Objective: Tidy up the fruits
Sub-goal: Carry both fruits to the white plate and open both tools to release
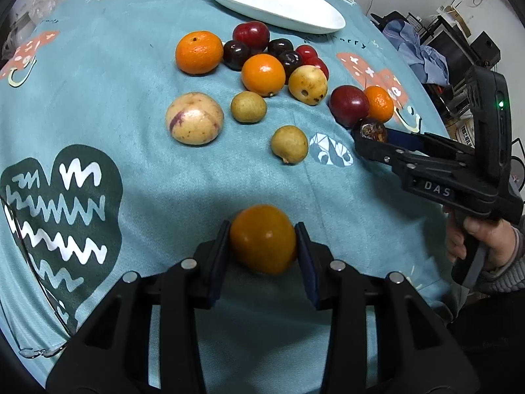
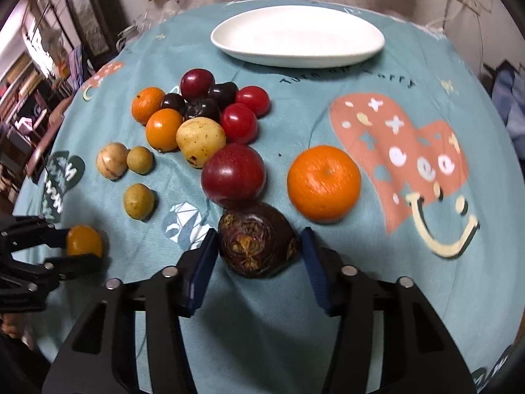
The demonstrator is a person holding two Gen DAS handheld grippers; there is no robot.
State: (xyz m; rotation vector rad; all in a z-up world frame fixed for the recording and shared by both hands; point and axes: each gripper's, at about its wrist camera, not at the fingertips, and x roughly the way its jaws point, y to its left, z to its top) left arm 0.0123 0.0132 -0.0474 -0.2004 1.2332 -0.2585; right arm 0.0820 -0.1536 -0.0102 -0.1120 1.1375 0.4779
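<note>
White oval dish [image 2: 297,37] sat at the far edge of the counter [image 2: 410,279] with nothing in it; all fruit lay loose on the teal cloth, a cluster of plums, oranges and yellow-brown fruits [image 1: 259,62] near the middle. Left tongs [image 1: 262,246] were narrowed onto a small orange fruit [image 1: 262,238] at the near side, pads touching both its sides. Right tongs [image 2: 259,246] straddled a dark purple fruit [image 2: 257,239] near the red plum [image 2: 233,174]; left pad touched it, right-pad contact unclear.
</note>
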